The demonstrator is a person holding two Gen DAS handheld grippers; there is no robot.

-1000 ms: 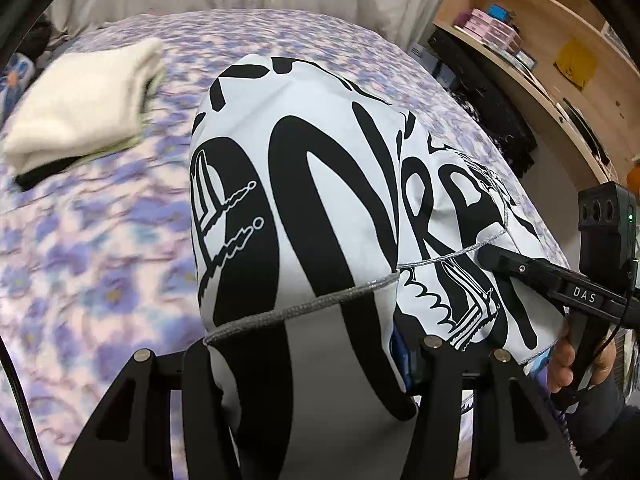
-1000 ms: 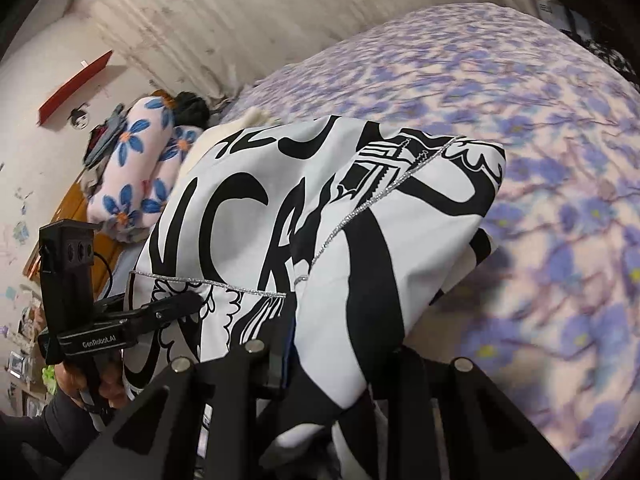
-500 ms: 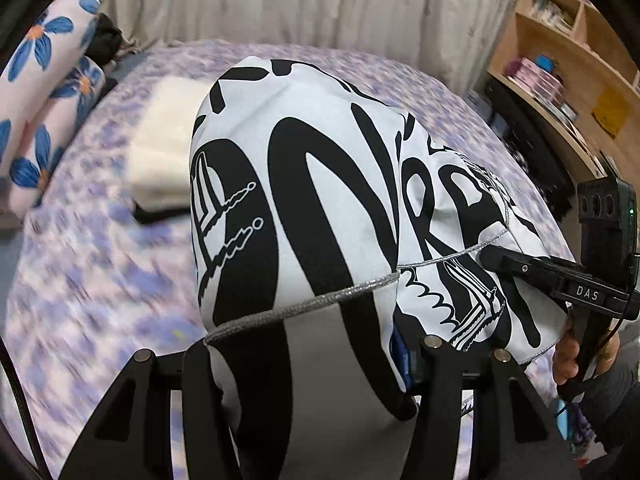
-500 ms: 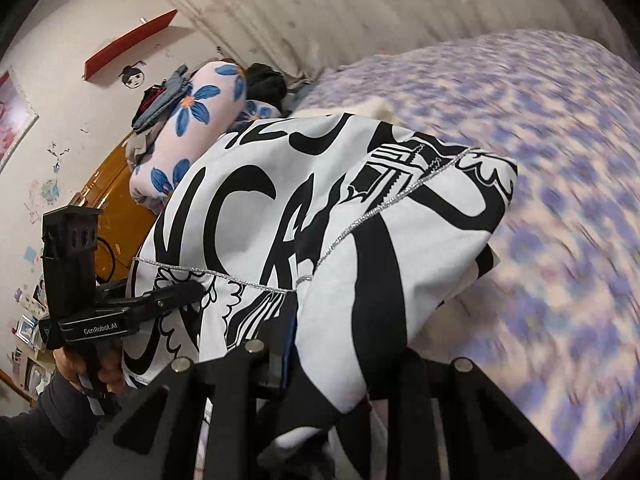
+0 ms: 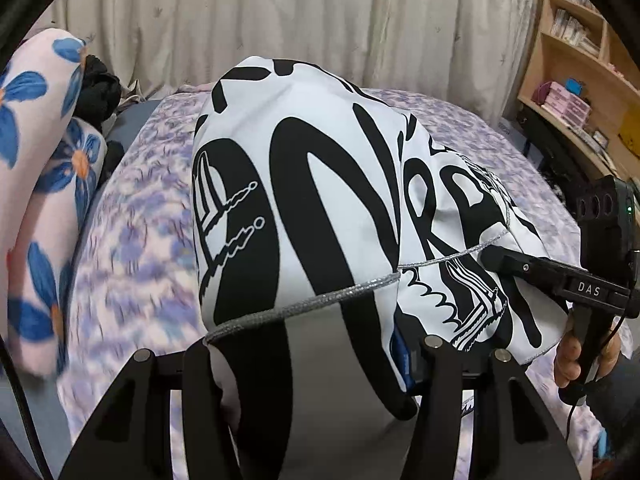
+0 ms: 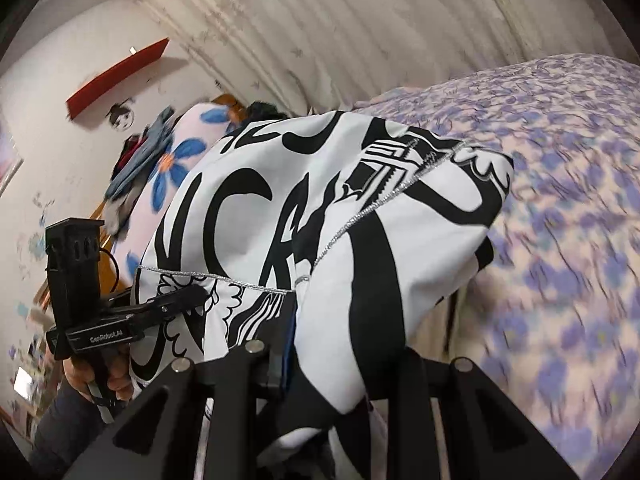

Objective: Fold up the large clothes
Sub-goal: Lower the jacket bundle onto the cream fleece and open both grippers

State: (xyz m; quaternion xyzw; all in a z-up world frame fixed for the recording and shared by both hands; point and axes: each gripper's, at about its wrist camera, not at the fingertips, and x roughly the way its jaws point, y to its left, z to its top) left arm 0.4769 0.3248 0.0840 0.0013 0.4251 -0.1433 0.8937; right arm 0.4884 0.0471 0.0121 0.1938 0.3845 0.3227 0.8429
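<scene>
A large white garment with bold black lettering [image 5: 320, 208] hangs between my two grippers above the bed; it also fills the right wrist view [image 6: 320, 216]. My left gripper [image 5: 316, 364] is shut on its near edge, with cloth draped over the fingers. My right gripper [image 6: 320, 364] is shut on the other end. The right gripper shows in the left wrist view [image 5: 496, 258], its tips buried in the cloth. The left gripper shows in the right wrist view [image 6: 188, 298], pinching the silver-trimmed hem.
The bed with a purple floral sheet [image 5: 132, 240] lies below [image 6: 560, 200]. Floral pillows [image 5: 36, 184] sit at the left. A pleated curtain [image 5: 304, 20] hangs behind. Wooden shelves [image 5: 580, 64] stand at the right.
Both grippers have tilted upward with the garment held the same way. The view now takes in the curtain and pillows; the folded cream towel has gone out of sight.
</scene>
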